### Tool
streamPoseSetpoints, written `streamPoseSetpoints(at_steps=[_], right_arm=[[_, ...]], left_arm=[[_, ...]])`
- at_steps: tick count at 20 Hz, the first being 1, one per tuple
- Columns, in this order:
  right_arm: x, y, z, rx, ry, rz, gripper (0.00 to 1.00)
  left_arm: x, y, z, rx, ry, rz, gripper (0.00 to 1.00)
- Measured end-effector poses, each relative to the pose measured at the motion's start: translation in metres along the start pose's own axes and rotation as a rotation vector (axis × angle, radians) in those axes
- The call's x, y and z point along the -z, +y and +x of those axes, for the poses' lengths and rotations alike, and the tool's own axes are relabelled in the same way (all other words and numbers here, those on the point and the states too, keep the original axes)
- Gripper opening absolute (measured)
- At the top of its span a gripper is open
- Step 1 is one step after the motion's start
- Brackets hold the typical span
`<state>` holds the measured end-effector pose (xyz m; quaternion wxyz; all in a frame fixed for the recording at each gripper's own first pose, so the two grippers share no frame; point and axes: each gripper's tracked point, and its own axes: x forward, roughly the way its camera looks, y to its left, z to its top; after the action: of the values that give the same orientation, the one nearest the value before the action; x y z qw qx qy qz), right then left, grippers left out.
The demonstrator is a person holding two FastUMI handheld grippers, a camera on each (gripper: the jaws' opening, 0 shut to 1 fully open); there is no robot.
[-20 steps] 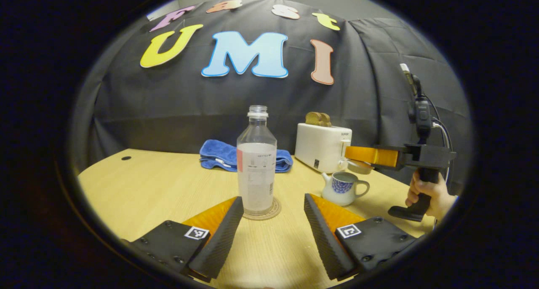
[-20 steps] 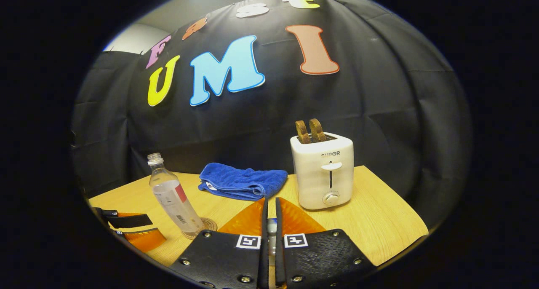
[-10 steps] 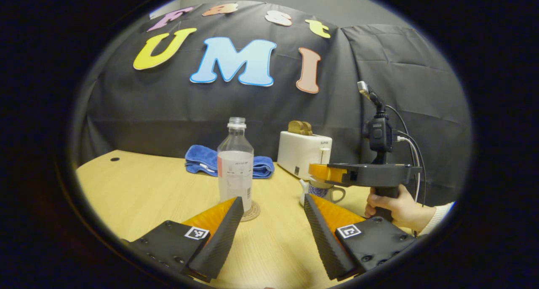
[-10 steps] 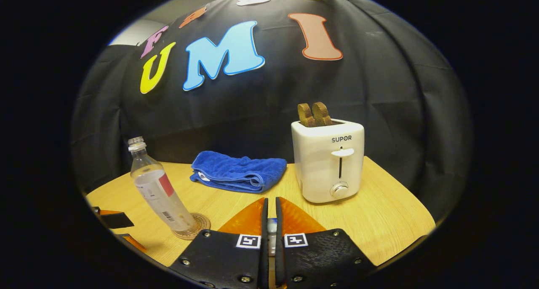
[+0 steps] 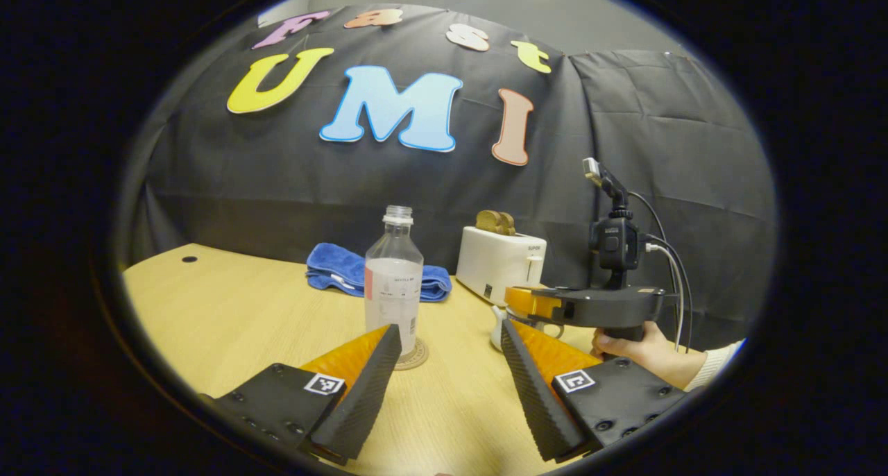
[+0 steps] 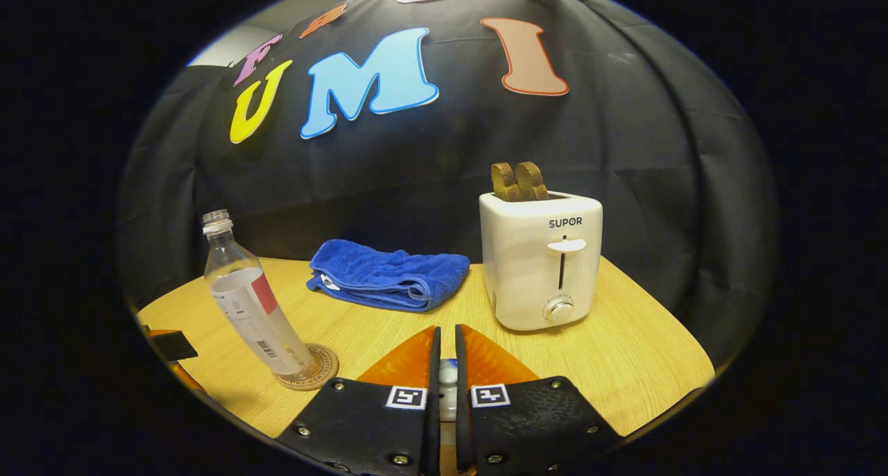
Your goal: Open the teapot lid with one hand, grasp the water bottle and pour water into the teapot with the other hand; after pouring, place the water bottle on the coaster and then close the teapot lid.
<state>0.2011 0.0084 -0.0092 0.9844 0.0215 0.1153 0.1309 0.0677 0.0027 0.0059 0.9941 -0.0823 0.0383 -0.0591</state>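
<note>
A clear water bottle (image 5: pixel 393 282) (image 6: pixel 250 302) without a cap stands upright on a round coaster (image 5: pixel 414 354) (image 6: pixel 309 373). My left gripper (image 5: pixel 449 329) is open just short of it, holding nothing. The white teapot (image 5: pixel 497 325) with a blue pattern sits right of the bottle, mostly hidden behind one of my left fingers (image 5: pixel 534 372). My right gripper (image 5: pixel 515 301) (image 6: pixel 445 332), held by a hand (image 5: pixel 649 354), hovers low over the teapot and is shut on the small white knob of the teapot lid (image 6: pixel 447 375). Whether the lid rests on the pot is hidden.
A white toaster (image 5: pixel 501 262) (image 6: pixel 541 261) with two slices in it stands at the back right of the wooden table (image 5: pixel 229 309) (image 6: pixel 624 351). A folded blue towel (image 5: pixel 340 271) (image 6: pixel 388 278) lies behind the bottle. A cable (image 5: pixel 676 254) hangs from the right gripper.
My left gripper has drawn back from the bottle, staying open. The right gripper has come down with the lid from above the open teapot to just over it.
</note>
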Motion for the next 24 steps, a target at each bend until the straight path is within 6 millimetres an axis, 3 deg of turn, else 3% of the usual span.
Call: streamPoseSetpoints(at_steps=[6,7,8,10,11,13,17,20,24], right_arm=[[-0.023,0.001,-0.019,0.025,-0.033,0.032,0.19],[-0.029,0.002,-0.023,0.03,-0.04,0.024,0.36],[-0.032,0.005,-0.034,0.026,-0.055,0.02,0.47],[-0.041,0.013,-0.059,0.024,-0.092,0.017,0.59],[-0.044,0.016,-0.071,0.028,-0.113,0.013,0.71],[-0.049,0.02,-0.097,0.043,-0.155,-0.005,0.8],[-0.051,0.027,-0.146,0.073,-0.217,-0.05,0.92],[-0.044,0.029,-0.178,0.104,-0.244,-0.091,0.92],[-0.022,0.034,-0.215,0.121,-0.251,-0.088,0.92]], left_arm=[[-0.002,-0.003,-0.002,0.004,-0.008,0.021,1.0],[-0.003,-0.003,-0.003,0.005,-0.006,0.022,1.0],[-0.002,-0.004,-0.002,0.007,-0.007,0.024,1.0],[-0.005,-0.005,-0.004,0.008,-0.015,0.033,1.0],[-0.007,-0.006,-0.005,0.009,-0.02,0.038,1.0],[-0.01,-0.01,-0.007,0.017,-0.03,0.045,1.0],[-0.008,-0.014,-0.019,0.013,-0.03,0.084,1.0],[-0.003,-0.02,-0.035,0.013,-0.027,0.101,1.0],[-0.01,-0.029,-0.059,0.015,-0.048,0.109,1.0]])
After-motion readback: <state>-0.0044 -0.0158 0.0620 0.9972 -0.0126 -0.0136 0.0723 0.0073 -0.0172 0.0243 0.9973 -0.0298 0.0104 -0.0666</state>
